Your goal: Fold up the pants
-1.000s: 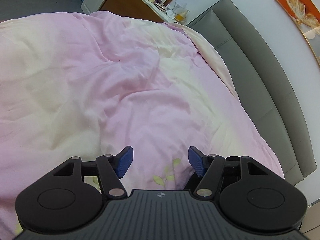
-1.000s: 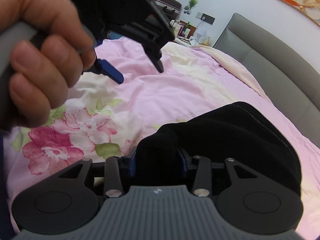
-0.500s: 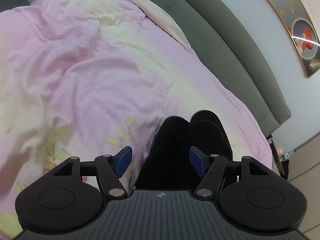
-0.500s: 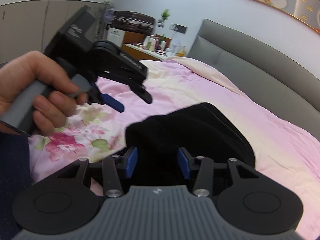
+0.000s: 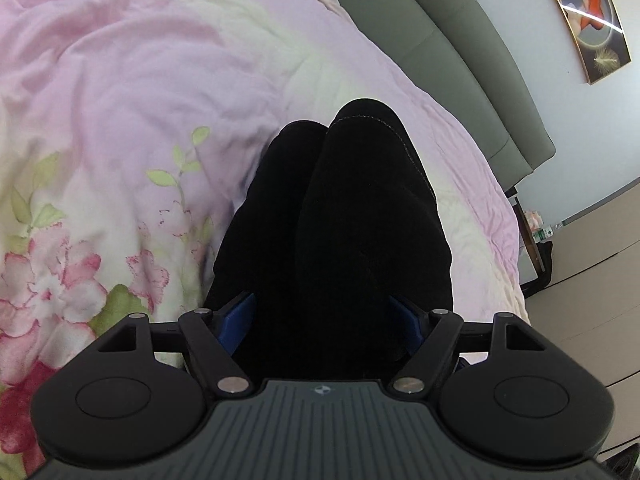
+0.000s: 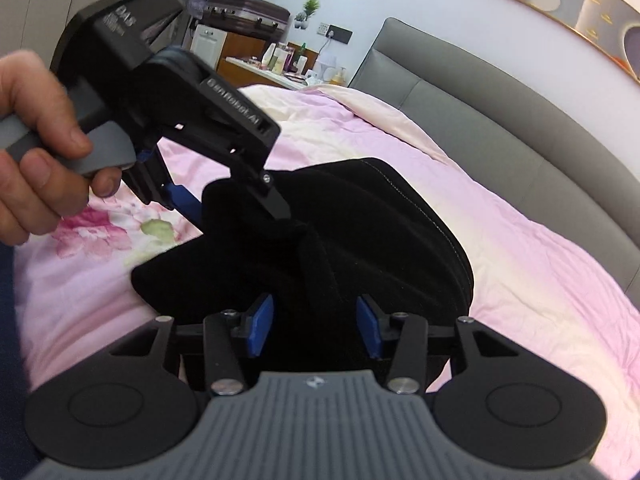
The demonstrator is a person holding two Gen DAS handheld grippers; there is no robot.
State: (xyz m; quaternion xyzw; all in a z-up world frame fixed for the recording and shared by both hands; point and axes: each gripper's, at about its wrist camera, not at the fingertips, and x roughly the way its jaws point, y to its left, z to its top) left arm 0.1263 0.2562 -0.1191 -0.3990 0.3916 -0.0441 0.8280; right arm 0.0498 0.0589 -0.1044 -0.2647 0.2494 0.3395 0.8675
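On a bed of pink florals, at nine o'clock in the right wrist view, a person's hand (image 6: 44,152) gripped the handle of the left gripper (image 6: 240,216). Its tongs had just been opening and stood spread wide astride one end of the black pants (image 6: 380,240), with cloth between them but no clear pinch to be seen. The pants lay bunched at the centre of the frame, a thick dark bundle doubled over on itself, over the flowered duvet (image 6: 520,280). At six o'clock the right gripper (image 6: 314,328) had its blue pads partly closed on a fat fold of the near end, apparently bearing some of the garment's weight. A cluttered dresser (image 6: 256,68) stood at eleven o'clock, and a grey headboard (image 6: 500,128) curved from one o'clock round to three.

By the look of it, the folding was well along: the legs appeared laid together and the length doubled at least once. What seemed left was one more tidy fold, or simply setting the bundle flat and smoothing its loose left corner.
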